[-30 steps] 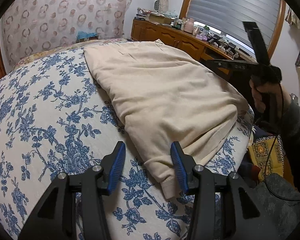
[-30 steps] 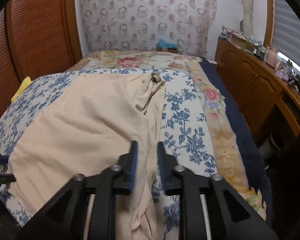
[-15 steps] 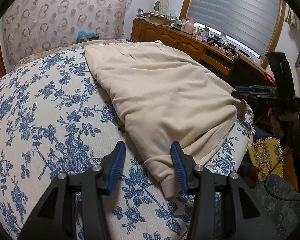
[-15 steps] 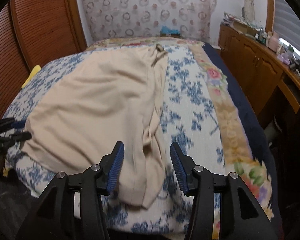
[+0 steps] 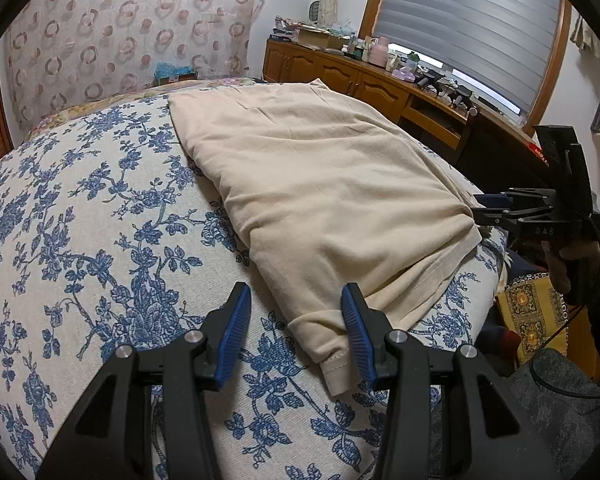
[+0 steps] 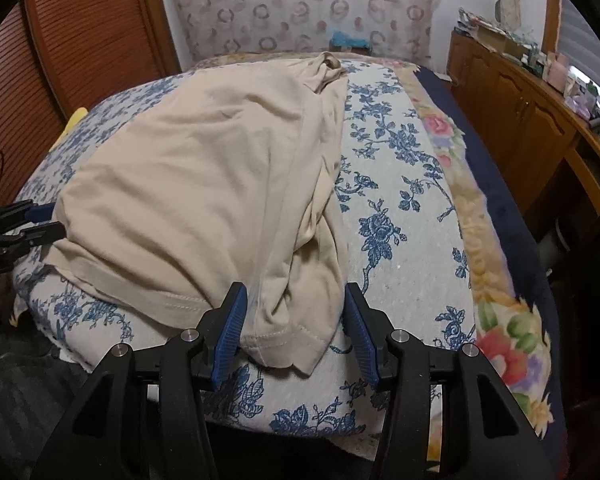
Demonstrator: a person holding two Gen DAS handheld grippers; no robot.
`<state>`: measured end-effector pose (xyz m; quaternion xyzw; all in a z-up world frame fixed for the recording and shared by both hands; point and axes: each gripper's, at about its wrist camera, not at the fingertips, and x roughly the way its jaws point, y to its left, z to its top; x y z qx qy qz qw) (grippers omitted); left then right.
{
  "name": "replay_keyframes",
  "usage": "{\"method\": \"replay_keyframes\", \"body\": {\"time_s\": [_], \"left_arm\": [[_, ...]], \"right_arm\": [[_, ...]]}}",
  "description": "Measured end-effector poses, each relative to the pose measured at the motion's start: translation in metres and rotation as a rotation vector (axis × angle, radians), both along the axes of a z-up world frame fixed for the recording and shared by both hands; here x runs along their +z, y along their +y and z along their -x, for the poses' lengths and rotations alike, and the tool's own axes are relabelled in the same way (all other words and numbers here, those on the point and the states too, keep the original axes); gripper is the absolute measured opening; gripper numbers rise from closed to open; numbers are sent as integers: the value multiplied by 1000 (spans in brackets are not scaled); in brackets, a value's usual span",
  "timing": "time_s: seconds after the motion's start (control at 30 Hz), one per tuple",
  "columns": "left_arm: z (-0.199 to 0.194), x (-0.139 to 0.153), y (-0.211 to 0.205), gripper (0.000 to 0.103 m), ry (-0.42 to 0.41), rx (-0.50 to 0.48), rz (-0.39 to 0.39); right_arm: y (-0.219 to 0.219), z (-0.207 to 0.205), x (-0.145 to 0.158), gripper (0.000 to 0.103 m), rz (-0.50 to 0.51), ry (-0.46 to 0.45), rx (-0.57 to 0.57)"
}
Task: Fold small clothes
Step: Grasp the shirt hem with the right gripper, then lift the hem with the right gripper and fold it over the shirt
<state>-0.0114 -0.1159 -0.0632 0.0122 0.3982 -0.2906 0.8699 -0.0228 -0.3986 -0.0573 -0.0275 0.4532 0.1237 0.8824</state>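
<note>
Right tongs (image 6: 292, 330) dropped lower since earlier, now spread wide around the beige shirt's (image 6: 204, 184) hem corner. Left tongs (image 5: 296, 332) likewise released, straddling opposite corner on bed (image 5: 80, 220).

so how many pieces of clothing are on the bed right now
1: a beige shirt spread over the blue-flowered cover, its hem at the near edge between both open grippers. Anything folded under it would be hidden.

No text, label or number can be read anywhere here.
</note>
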Motion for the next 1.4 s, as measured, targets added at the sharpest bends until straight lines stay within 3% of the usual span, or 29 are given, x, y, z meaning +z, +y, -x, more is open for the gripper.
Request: {"method": "replay_keyframes", "body": {"time_s": [0.2, 0.43, 0.53, 0.6, 0.7, 0.73, 0.83, 1.13, 1.4], "left_arm": [[-1, 1, -1, 46, -2, -1, -8], [-1, 1, -3, 46, 6, -16, -9], [1, 1, -6, 46, 14, -48, 3], [2, 1, -7, 45, 15, -60, 0], [4, 1, -8, 28, 23, -81, 11], [3, 1, -8, 17, 28, -86, 13], [3, 7, -5, 3, 23, -90, 28], [-19, 63, 14, 2, -124, -22, 133], [-91, 96, 13, 2, -187, 33, 126]], "right_arm": [[2, 5, 0, 46, -19, -2, 22], [7, 8, 1, 15, -91, -1, 71], [10, 9, 3, 7, -96, -18, 92], [12, 9, 7, 6, -111, -34, 102], [13, 13, 17, 5, -135, -88, 113], [13, 13, 20, 5, -140, -99, 113], [12, 13, 33, 5, -152, -143, 111], [1, -8, 66, 5, -191, -274, 86], [-9, -66, 96, 5, -270, -356, 62]]}}
